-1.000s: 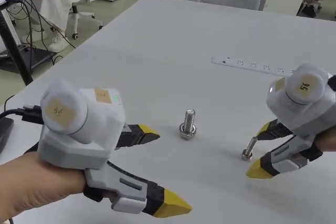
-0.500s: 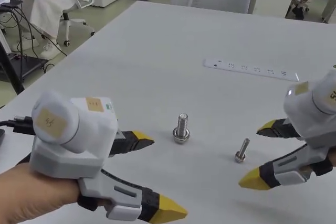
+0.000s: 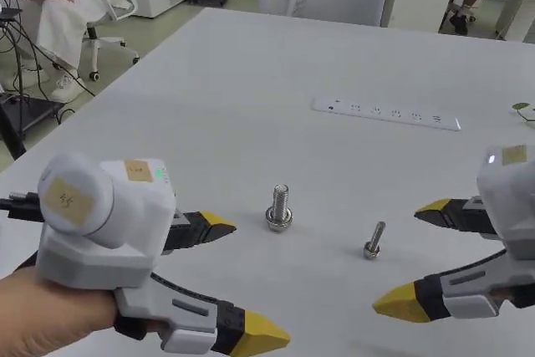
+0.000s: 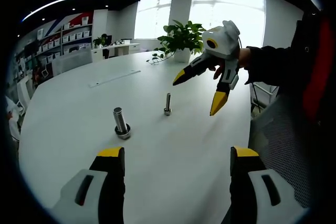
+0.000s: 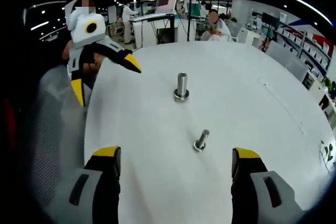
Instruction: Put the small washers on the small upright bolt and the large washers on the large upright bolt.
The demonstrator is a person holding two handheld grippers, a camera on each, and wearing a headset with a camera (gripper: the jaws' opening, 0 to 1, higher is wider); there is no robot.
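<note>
Fingers (image 3: pixel 257 336) on the left gripper (image 3: pixel 253 282) and the right gripper (image 3: pixel 401 257) are standing wide open, holding nothing, above the white counter (image 3: pixel 251 89). Between them the large bolt (image 3: pixel 279 203) is standing upright with washers (image 3: pixel 279 223) round its foot. The small bolt (image 3: pixel 375 236) is standing near it, on the right.
</note>
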